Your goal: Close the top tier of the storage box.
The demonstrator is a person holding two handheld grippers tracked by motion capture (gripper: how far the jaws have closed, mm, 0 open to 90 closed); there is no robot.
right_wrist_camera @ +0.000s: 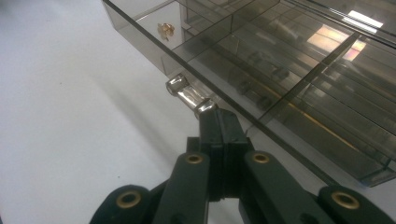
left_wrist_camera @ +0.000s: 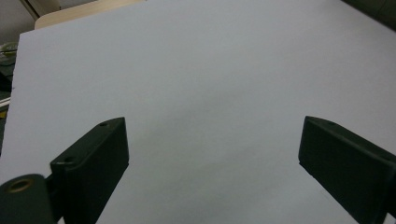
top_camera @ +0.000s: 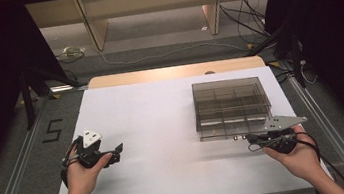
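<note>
right gripper (right_wrist_camera: 219, 122): jaws closed at handle (right_wrist_camera: 189, 95) | left gripper (left_wrist_camera: 212, 154): jaws wide, empty | one smoked box (top_camera: 230, 105)

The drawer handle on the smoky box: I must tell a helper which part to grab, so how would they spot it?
On the white table sheet stands a smoky transparent compartment box, right of centre. Along its near bottom edge sits a small shiny metal handle, just beyond the closed right gripper. It is the box's one bright, rounded metal piece; everything around it is flat tinted plastic.
</note>
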